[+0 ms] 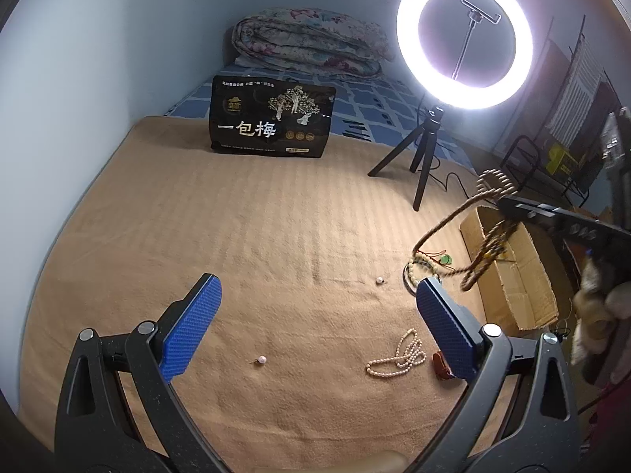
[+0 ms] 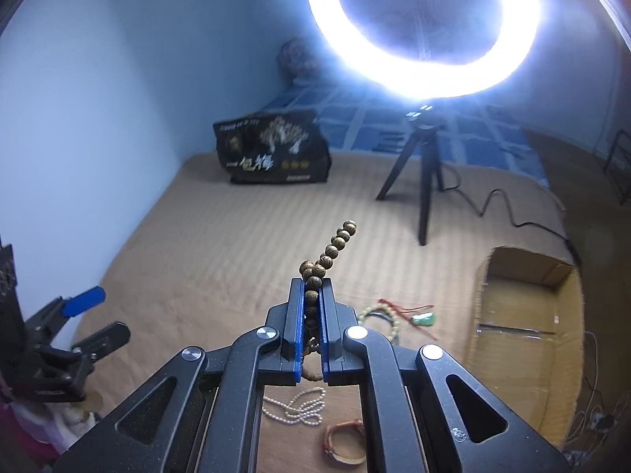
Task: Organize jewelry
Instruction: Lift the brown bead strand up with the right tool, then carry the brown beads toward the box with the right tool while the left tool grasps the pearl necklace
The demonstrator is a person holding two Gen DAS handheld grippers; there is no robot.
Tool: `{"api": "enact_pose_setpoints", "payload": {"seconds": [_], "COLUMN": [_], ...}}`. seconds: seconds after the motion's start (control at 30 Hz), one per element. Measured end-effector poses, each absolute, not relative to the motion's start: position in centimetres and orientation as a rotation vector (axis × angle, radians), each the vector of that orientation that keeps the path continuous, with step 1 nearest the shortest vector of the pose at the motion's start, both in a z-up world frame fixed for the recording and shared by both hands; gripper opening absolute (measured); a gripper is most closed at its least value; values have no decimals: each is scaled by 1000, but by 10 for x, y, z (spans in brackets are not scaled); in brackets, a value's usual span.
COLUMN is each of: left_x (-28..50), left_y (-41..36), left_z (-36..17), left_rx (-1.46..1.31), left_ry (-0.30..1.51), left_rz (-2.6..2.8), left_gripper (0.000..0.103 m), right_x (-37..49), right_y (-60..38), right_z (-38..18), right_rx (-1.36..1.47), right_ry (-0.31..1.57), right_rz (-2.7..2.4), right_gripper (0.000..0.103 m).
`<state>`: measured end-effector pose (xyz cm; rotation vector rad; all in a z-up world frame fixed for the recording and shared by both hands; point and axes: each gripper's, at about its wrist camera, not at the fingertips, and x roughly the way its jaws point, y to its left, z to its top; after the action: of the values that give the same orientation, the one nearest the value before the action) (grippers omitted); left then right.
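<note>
- Right gripper: jaws clamped on a strand of brown wooden beads. In the right wrist view part of the strand stands up past the fingertips toward 1 o'clock and the rest runs down between the pads. In the left wrist view the same strand hangs in loops clear of the blanket, above the near-left edge of the cardboard box.
- Left gripper: jaws spread wide, nothing between the blue pads, hovering over the tan blanket.
- Destination, as judged: the open cardboard box at 3 o'clock of the left wrist view. A thin, indistinct item shows on its floor in the right wrist view; whether jewelry is already stowed cannot be told.
- Outstanding on the blanket:
  - white pearl necklace, bunched at 5 o'clock, just inside the left gripper's right finger;
  - reddish bangle, at 6 o'clock in the right wrist view, near the pearls;
  - pale bead bracelet with a red cord and green pendant, just beside the box;
  - two loose pearl-like pieces, one at 6 o'clock, the other nearer centre.
- Assessment: task at an early-to-middle stage. One item is in transit; at least five pieces remain unsorted.
</note>
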<state>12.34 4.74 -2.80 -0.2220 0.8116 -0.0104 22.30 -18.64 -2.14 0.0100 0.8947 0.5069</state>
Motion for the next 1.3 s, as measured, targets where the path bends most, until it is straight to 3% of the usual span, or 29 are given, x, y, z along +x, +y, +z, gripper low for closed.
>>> {"api": "enact_pose_setpoints", "payload": {"seconds": [0.43,0.7,0.87,1.07,1.3], "left_x": [128,135,146,155,162], "left_y": [36,-8,-43,-73,-102], "left_z": [-39,-74,-114,-158,-179], "left_rx": [-174,-58,41,127,273], "left_ry": [830,919,1055,1175,1173], "left_rz": [-23,-196,-310,-397,-422], "left_gripper": [101,100,73,73,73], "right_x": [210,206,201,198,199], "right_y": [-269,-297,-309,-311,-311], "right_z": [-13,-18,-18,-19,-21], "right_rx": [95,119,148,148,146], "right_ry": [838,830,821,814,816], "right_rz": [307,241,231,237,246], "right_gripper": [5,5,5,5,5]}}
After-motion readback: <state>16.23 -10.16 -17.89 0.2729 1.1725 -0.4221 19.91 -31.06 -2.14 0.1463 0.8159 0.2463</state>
